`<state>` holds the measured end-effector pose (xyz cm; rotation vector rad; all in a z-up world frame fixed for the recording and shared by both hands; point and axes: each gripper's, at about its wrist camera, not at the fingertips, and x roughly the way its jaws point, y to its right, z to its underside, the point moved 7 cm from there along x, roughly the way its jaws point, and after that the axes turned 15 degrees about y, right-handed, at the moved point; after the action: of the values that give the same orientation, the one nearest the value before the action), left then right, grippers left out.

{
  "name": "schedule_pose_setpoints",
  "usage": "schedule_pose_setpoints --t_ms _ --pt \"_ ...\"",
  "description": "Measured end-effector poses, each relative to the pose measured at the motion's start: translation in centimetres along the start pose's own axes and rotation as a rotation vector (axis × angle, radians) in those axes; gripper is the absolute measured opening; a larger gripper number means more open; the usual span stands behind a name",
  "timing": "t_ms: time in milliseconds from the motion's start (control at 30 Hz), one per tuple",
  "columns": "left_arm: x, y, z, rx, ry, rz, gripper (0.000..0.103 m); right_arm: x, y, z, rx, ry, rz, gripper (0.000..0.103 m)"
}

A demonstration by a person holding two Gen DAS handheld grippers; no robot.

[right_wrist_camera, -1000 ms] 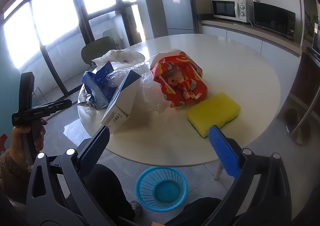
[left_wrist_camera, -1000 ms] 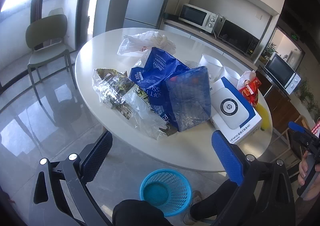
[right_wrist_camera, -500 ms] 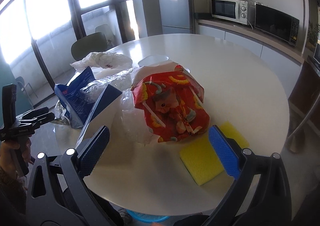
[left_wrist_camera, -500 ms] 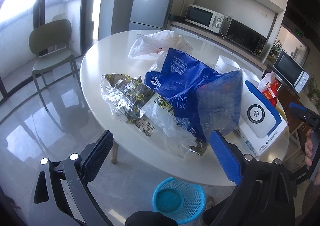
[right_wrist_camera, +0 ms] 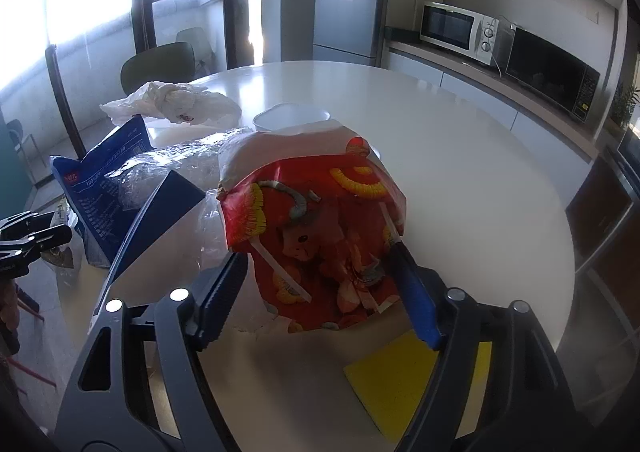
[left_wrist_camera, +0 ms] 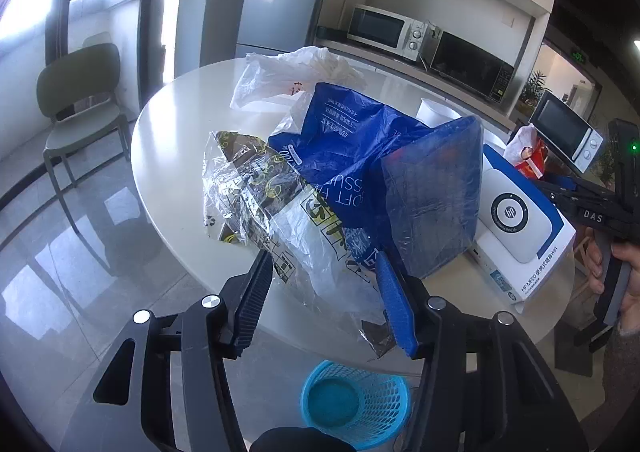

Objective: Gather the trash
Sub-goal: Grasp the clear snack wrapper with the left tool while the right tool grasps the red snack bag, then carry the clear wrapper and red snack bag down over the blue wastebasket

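Closing in on the round white table (left_wrist_camera: 168, 155), both grippers have come forward over the last second and their fingers have drawn closer together, each now bracketing a piece of trash at the near edge. On the left, the left gripper (left_wrist_camera: 326, 302) has its blue-padded fingers either side of the crinkled clear plastic wrapper with black-and-yellow print (left_wrist_camera: 280, 219), which hangs over the table's near edge; the pads are narrowed but not yet pinching it, so nothing is held. Behind it lies the crumpled blue plastic tissue bag (left_wrist_camera: 360, 155), and further right the white-and-blue printer box (left_wrist_camera: 520, 228). The blue mesh wastebasket (left_wrist_camera: 356, 400) stands on the floor directly beneath that edge, an easy drop. To the right, the right gripper (right_wrist_camera: 324, 292) straddles the red cartoon-printed snack bag (right_wrist_camera: 320, 228); its far finger touches the bag's side, the near one seems just clear, so the grip looks unfinished. A yellow sponge (right_wrist_camera: 396, 380) lies near the front edge. Both claws likely need only squeeze, then lift.
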<state>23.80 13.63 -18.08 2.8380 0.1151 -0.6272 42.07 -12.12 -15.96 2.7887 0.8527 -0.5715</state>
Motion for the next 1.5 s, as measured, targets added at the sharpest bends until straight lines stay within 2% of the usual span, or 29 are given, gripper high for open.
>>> schedule_pose_setpoints --t_ms 100,167,200,333,433,933,1067,1267,1367,1500 --pt "-0.2 -0.4 0.3 -0.001 -0.010 -0.008 0.038 0.1 -0.1 0.1 0.000 -0.013 -0.010 0.049" --pt "-0.5 -0.5 0.2 -0.004 0.002 -0.005 0.023 0.0 -0.1 0.2 -0.004 -0.015 -0.014 0.026" --pt "-0.6 -0.5 0.2 0.001 0.006 -0.010 0.019 0.0 0.0 0.3 -0.011 -0.019 -0.008 0.008" --pt "-1.0 -0.8 0.2 -0.005 0.014 -0.031 0.011 -0.6 0.0 0.4 -0.001 -0.006 -0.031 0.006" --pt "-1.8 -1.4 -0.3 -0.021 0.046 -0.053 0.009 -1.6 0.3 -0.1 0.013 0.026 -0.026 0.006" --pt "-7.4 -1.0 -2.7 -0.065 0.194 -0.045 0.008 -7.6 1.4 -2.6 0.073 0.181 -0.040 0.003" --pt "-8.6 -0.3 -2.5 -0.086 0.193 0.010 0.008 -9.0 1.4 -2.6 0.085 0.202 -0.044 0.003" --pt "-11.5 1.8 -2.9 -0.046 0.225 0.107 0.008 -11.7 1.5 -1.6 0.088 0.218 -0.049 0.003" --pt "-12.1 3.3 -2.2 -0.078 0.169 0.222 0.008 -12.9 1.6 -0.8 0.098 0.218 -0.052 0.003" --pt "-13.2 5.5 -1.9 -0.109 0.153 0.356 0.008 -14.8 1.3 0.6 0.107 0.224 -0.060 0.003"
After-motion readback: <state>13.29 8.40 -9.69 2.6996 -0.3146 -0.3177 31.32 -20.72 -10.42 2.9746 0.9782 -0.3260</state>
